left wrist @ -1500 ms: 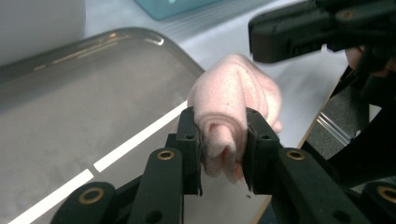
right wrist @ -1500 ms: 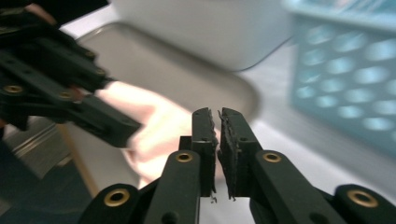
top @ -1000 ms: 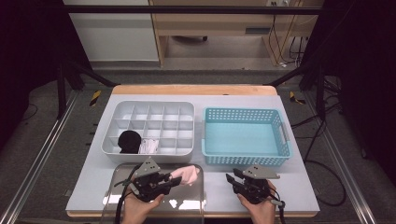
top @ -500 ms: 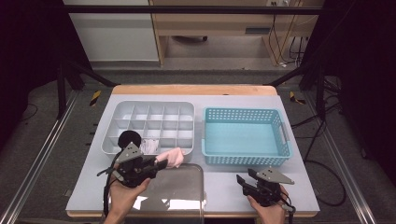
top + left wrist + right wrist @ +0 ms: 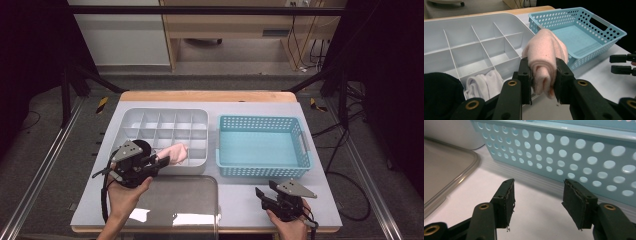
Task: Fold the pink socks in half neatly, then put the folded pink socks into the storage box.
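My left gripper (image 5: 162, 161) (image 5: 543, 75) is shut on a rolled pink cloth (image 5: 175, 151) (image 5: 546, 55), held just above the front row of the white divided tray (image 5: 165, 116) (image 5: 474, 27). In that front row lie a black cloth (image 5: 141, 146) (image 5: 439, 92) and a white cloth (image 5: 484, 82), each in its own cell. My right gripper (image 5: 262, 194) (image 5: 537, 197) rests low near the table's front right, open with nothing between its pads, facing the wall of the light blue basket (image 5: 262, 172) (image 5: 574, 150) (image 5: 614, 32).
A clear plastic lid (image 5: 175, 205) (image 5: 446, 167) lies flat at the table's front, between my two hands. The white table (image 5: 240, 200) has a wooden far edge. Beyond it are a grey floor, black frame legs and cables.
My left gripper has carried the pink cloth left and away from me, from over the clear lid to the tray's front row. The right gripper has drawn back toward the front edge.
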`<state>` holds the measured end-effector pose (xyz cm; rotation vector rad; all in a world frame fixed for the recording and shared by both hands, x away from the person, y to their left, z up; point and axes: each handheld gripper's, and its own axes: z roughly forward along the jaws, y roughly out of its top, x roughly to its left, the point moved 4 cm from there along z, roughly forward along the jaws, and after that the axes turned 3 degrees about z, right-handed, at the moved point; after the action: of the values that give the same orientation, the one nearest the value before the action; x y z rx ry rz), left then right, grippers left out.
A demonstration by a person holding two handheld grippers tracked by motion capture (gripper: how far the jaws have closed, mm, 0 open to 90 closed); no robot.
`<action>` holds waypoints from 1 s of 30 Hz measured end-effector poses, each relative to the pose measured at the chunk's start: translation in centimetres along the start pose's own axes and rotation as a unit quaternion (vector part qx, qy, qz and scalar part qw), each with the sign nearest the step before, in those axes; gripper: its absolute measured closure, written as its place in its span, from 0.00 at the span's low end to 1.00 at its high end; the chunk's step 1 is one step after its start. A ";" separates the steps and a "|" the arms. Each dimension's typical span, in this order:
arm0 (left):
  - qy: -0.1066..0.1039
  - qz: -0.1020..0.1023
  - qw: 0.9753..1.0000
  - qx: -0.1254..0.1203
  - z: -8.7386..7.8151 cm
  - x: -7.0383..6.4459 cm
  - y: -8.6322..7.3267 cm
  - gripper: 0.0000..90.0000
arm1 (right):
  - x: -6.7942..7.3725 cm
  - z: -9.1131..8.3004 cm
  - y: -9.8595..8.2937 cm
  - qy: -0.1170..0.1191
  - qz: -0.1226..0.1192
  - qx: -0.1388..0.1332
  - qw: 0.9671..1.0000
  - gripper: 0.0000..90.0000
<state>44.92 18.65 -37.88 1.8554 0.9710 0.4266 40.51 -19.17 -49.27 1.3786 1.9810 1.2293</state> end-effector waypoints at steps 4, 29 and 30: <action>0.007 0.004 1.000 0.003 0.1 0.4 1.0 0.78 | -0.4 -0.2 -0.1 -0.005 0.001 0.001 1.000 0.47; 0.042 0.006 0.991 0.126 5.0 4.0 2.4 0.78 | -0.5 0.3 -0.6 0.004 0.001 0.017 1.000 0.47; 0.041 0.006 0.990 0.134 5.2 4.1 2.2 0.78 | -0.5 0.3 -0.6 0.005 0.002 0.018 1.000 0.47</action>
<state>51.82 18.22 -38.93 2.0994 1.1182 0.3982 40.66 -19.59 -50.02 1.3959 2.0173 1.2099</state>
